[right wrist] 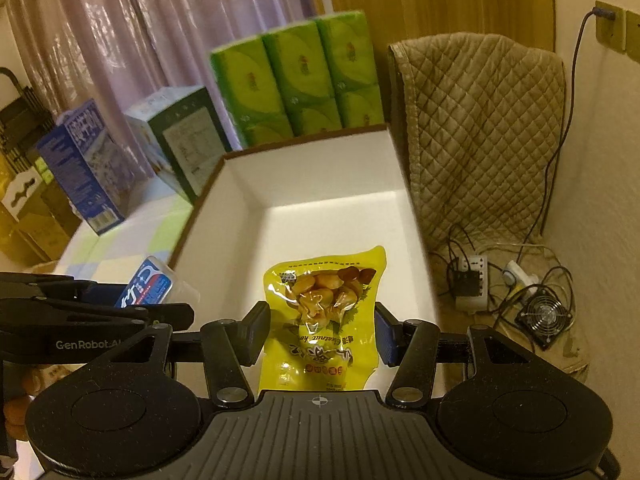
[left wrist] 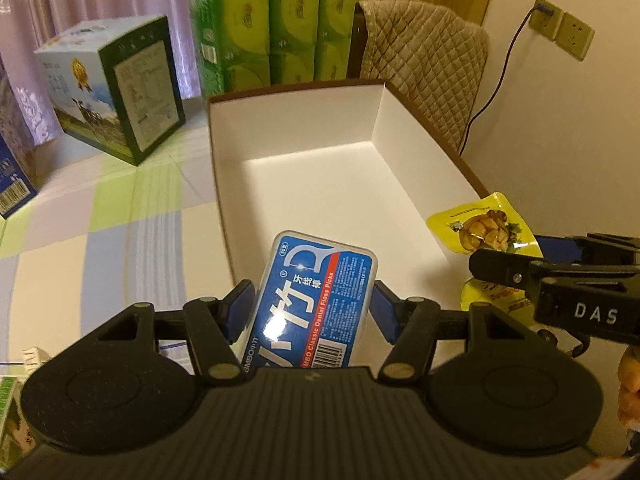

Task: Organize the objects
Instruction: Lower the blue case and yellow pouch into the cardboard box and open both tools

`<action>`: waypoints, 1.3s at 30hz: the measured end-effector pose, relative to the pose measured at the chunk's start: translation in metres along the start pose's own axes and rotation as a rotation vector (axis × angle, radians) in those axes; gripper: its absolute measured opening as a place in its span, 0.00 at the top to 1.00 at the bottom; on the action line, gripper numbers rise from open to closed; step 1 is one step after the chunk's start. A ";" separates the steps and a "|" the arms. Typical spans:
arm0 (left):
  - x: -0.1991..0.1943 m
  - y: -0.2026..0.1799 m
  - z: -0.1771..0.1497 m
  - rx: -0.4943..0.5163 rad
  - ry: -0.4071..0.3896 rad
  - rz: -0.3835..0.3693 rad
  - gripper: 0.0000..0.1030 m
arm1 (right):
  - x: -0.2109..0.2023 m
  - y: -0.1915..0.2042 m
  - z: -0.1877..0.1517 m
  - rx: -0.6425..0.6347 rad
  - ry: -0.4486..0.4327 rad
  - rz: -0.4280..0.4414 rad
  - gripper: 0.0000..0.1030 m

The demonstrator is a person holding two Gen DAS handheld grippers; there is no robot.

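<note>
The left claw [left wrist: 314, 306] is clamping a blue floss-pick case [left wrist: 316, 300] by its long sides, so the flat label is facing up and the case is jutting forward over the near rim of the open white box [left wrist: 296, 120]; I judge it is being carried there to be dropped inside. The right claw [right wrist: 322, 330] is gripping a yellow chestnut pouch [right wrist: 320, 316] across its middle, with the soft upper end hanging forward above the box floor, which is bare in both views. Holding each thing low and level over the opening is keeping the release short. The box is sitting on a checked tabletop [left wrist: 120, 208], likely so that both claws are reaching it from the near side. Behind it, the green tissue packs [left wrist: 272, 24] and a printed carton [left wrist: 116, 88] are standing apart from the work.
</note>
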State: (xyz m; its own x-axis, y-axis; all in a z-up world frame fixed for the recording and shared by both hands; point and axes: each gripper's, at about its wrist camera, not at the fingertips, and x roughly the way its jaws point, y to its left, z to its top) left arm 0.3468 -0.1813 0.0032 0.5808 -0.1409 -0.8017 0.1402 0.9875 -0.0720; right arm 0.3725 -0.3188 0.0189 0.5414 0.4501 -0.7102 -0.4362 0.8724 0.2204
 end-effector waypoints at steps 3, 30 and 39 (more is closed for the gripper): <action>0.017 -0.004 0.003 -0.013 0.035 -0.004 0.43 | 0.012 -0.009 0.003 -0.001 0.019 -0.005 0.51; 0.072 -0.018 0.002 0.020 0.154 -0.013 0.35 | 0.053 -0.024 0.004 -0.063 0.103 0.008 0.51; 0.063 -0.013 0.001 0.013 0.143 -0.010 0.29 | 0.054 -0.027 0.007 -0.020 0.060 0.028 0.45</action>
State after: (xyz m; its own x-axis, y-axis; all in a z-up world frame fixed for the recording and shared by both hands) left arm 0.3827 -0.2034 -0.0457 0.4592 -0.1379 -0.8775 0.1559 0.9851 -0.0732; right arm 0.4188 -0.3167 -0.0206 0.4853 0.4612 -0.7428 -0.4649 0.8556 0.2275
